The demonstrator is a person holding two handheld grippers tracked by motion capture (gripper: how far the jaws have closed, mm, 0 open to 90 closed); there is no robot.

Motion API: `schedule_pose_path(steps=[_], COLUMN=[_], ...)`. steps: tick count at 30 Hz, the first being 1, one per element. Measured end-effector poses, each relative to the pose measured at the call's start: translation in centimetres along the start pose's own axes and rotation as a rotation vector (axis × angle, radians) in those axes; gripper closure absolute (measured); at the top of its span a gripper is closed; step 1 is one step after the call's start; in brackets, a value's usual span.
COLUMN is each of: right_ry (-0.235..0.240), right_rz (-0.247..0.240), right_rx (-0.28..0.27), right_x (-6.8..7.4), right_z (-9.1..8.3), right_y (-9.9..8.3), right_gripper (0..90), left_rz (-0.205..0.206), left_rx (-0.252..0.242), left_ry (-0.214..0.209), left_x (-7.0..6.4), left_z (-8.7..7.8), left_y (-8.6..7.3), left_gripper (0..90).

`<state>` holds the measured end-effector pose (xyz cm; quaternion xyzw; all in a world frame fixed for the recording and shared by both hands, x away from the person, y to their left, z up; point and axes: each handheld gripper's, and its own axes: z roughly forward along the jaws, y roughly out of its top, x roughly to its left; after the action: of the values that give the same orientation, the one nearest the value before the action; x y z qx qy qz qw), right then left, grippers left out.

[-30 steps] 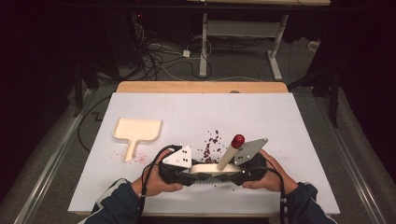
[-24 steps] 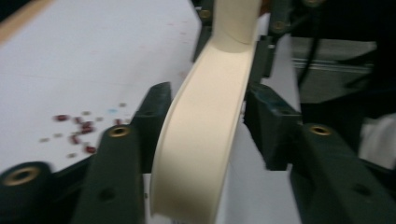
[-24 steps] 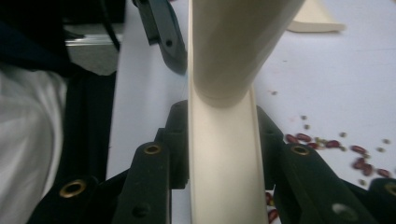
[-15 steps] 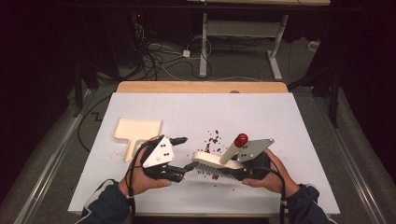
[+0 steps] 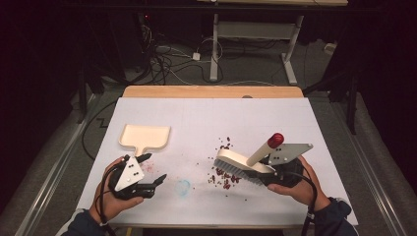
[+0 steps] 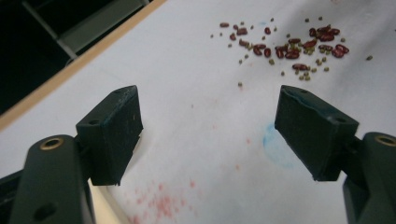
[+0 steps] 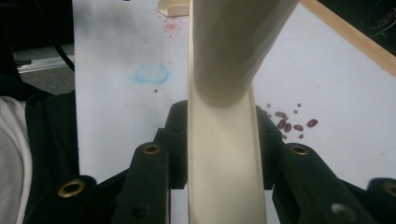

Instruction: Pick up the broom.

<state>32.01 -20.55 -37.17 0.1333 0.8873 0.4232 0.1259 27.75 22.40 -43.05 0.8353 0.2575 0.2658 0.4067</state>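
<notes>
White table, brush bristles behind rt claw.

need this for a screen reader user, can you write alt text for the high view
A person's right tongs grip a cream brush with a red-tipped handle beside scattered red beans on a white table. The left tongs are open and empty near a cream dustpan.

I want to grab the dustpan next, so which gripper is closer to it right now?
Left. The left gripper sits just in front of the dustpan, near its handle. The right gripper, shut on the brush, is far off across the spilled beans.
</notes>
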Motion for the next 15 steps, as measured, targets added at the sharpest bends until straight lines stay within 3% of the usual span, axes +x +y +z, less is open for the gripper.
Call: schedule_pose_path(steps=[5,7,10,15], right_ry=[0.027,0.037,0.113,0.192], right_rz=[0.015,0.01,0.01,-0.001], right_rx=[0.038,0.05,0.081,0.128], right_x=[0.6,0.8,1.9,3.4], right_z=[-0.7,-0.7,-0.4,1.4], right_y=[-0.6,-0.7,-1.2,-1.3], right_gripper=[67.2,67.2,67.2,67.2], left_rz=[-0.053,-0.061,-0.077,-0.097], left_rx=[0.061,0.056,0.044,0.067], left_ry=[0.054,0.055,0.092,0.101], left_x=[0.1,0.2,0.5,0.7], left_z=[-0.5,-0.5,-1.0,-0.8], left_y=[-2.9,-3.2,-3.7,-4.2], left_gripper=[21.9,21.8,21.8,21.8])
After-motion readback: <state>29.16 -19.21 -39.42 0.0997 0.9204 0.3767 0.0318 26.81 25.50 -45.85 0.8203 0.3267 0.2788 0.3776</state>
